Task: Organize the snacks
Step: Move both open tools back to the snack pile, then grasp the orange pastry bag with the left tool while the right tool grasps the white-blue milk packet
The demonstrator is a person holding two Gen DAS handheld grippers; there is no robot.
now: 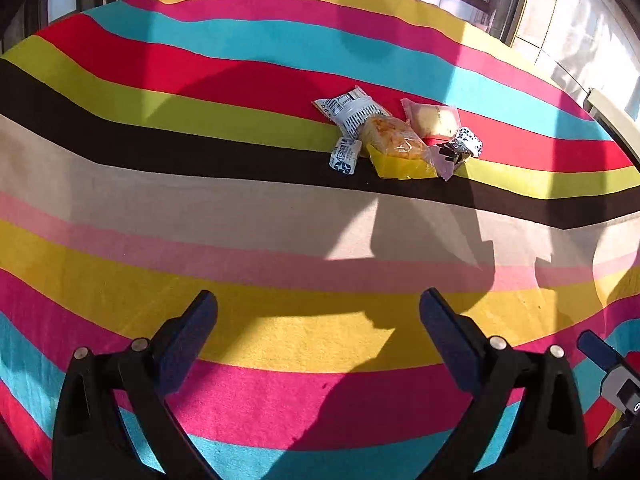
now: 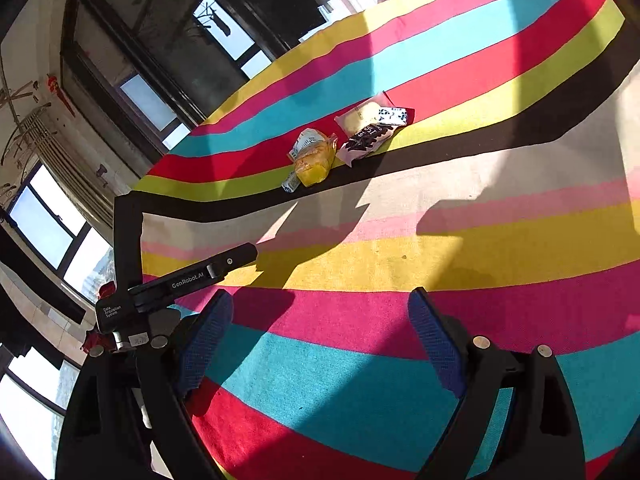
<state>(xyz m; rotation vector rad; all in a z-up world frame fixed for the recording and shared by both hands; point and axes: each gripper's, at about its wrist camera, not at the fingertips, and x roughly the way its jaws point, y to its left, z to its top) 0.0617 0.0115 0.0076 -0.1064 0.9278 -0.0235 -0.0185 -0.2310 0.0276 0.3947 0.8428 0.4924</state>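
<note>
A small heap of snack packets lies on the striped cloth [image 1: 200,184], well ahead of both grippers. In it are a yellow pastry packet [image 1: 400,152] [image 2: 312,162], a white printed packet [image 1: 352,114], a small white packet [image 1: 343,157] [image 2: 290,182], a pale yellow packet [image 1: 436,120] [image 2: 360,114] and a black-lettered packet [image 1: 460,148] [image 2: 368,140]. My left gripper [image 1: 320,316] is open and holds nothing, hovering over the yellow stripe. My right gripper [image 2: 320,320] stands wide open over the pink and teal stripes, also with nothing in it.
The left tool's black housing [image 2: 180,280] shows close beside my right gripper, and a right finger [image 1: 600,354] shows at the left view's lower right. Dark-framed windows [image 2: 168,60] and a tiled floor [image 1: 560,40] lie beyond the cloth's far edge. Sharp shadows cross the stripes.
</note>
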